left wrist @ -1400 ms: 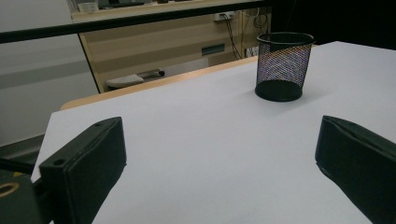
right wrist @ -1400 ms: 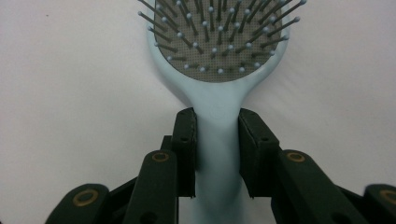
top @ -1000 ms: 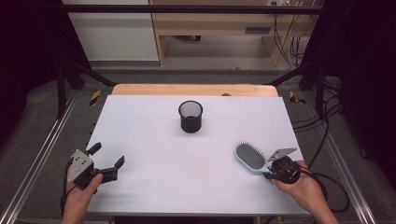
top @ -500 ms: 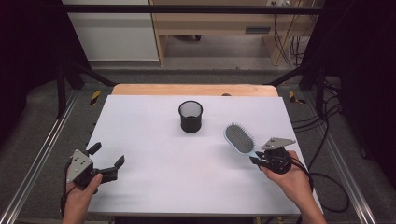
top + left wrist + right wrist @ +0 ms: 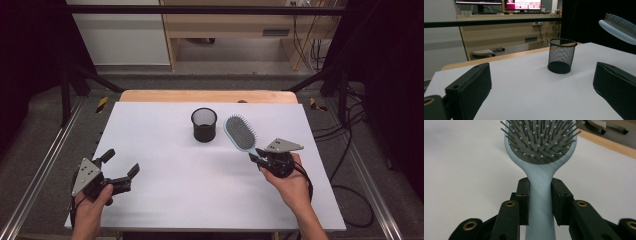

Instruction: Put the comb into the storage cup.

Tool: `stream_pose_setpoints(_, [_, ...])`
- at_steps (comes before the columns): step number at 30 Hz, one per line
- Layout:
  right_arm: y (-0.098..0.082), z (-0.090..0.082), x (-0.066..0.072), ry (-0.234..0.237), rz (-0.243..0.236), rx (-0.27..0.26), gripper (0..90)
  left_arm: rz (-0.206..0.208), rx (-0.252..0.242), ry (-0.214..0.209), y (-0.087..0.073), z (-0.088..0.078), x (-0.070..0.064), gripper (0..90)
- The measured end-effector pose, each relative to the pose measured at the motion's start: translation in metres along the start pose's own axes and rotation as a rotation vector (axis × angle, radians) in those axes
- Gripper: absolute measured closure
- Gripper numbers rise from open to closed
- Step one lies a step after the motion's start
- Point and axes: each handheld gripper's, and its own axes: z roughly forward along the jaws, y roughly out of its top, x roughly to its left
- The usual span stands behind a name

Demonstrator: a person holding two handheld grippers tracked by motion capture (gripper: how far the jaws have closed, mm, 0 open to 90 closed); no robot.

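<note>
A light blue hairbrush (image 5: 240, 132) with grey bristles hangs above the white table, just right of a black mesh cup (image 5: 204, 124). My right gripper (image 5: 257, 157) is shut on the brush's handle (image 5: 540, 195), both pads pressed against its sides, and the bristled head (image 5: 541, 141) points away from me. The cup (image 5: 560, 55) stands upright near the table's middle back. My left gripper (image 5: 121, 167) rests at the front left of the table, jaws wide apart with nothing between them. The brush head (image 5: 619, 27) also shows at the top right of the left gripper view.
The white table (image 5: 165, 200) has metal rails along both sides and a wooden strip (image 5: 205, 96) at its back edge. Cables (image 5: 350, 150) trail off the right side. A wooden desk and monitors stand beyond the table.
My right gripper has lifted the hairbrush off the table and carried it up and to the left, toward the mesh cup. The left gripper has stayed put.
</note>
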Motion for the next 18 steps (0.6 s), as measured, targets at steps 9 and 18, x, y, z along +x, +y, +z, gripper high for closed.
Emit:
stream_pose_setpoints(9, [0.018, 0.015, 0.017, -0.006, 0.013, -0.076, 69.9, -0.045, -0.048, -0.042, 0.030, 0.038, -0.010, 1.8])
stream_pose_setpoints(18, [0.030, 0.029, 0.039, 0.006, 0.034, -0.156, 69.9, -0.076, -0.066, -0.075, 0.035, 0.059, -0.024, 2.2])
